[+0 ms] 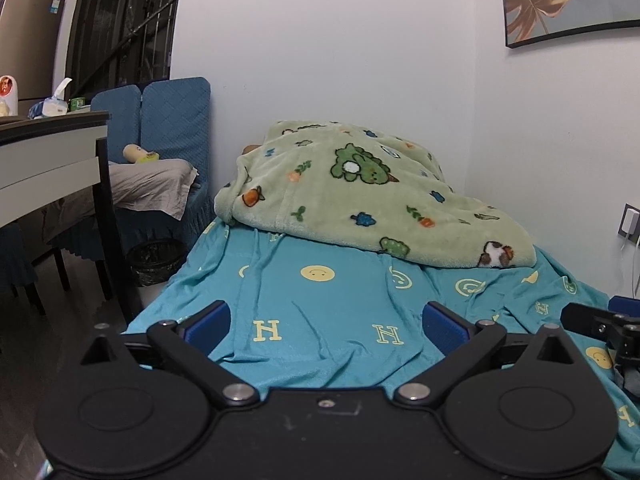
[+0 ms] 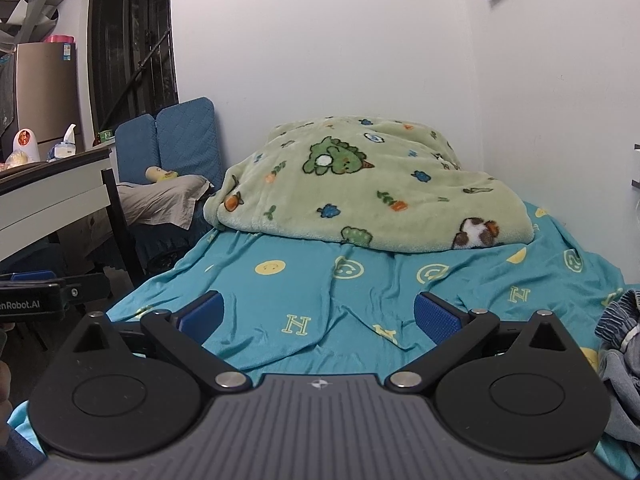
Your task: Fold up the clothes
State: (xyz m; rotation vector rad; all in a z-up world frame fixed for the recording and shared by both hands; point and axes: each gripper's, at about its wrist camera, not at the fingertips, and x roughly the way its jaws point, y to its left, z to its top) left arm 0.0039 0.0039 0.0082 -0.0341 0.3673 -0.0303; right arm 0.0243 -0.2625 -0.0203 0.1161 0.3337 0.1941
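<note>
Both sets of jaws spread wide, nothing in them. L gripper [image 1: 326, 322] & R gripper [image 2: 318, 314] hover side by side over the near end of the bed [image 2: 280, 312], prob. lined up to start. Clothes [image 2: 620, 344], a striped grey-blue heap, sit at the bed's near right edge, just beside the R gripper, not yet flattened. Green blanket [image 1: 360, 188] is bunched at the far end, w/ bare sheet between for folding.
</note>
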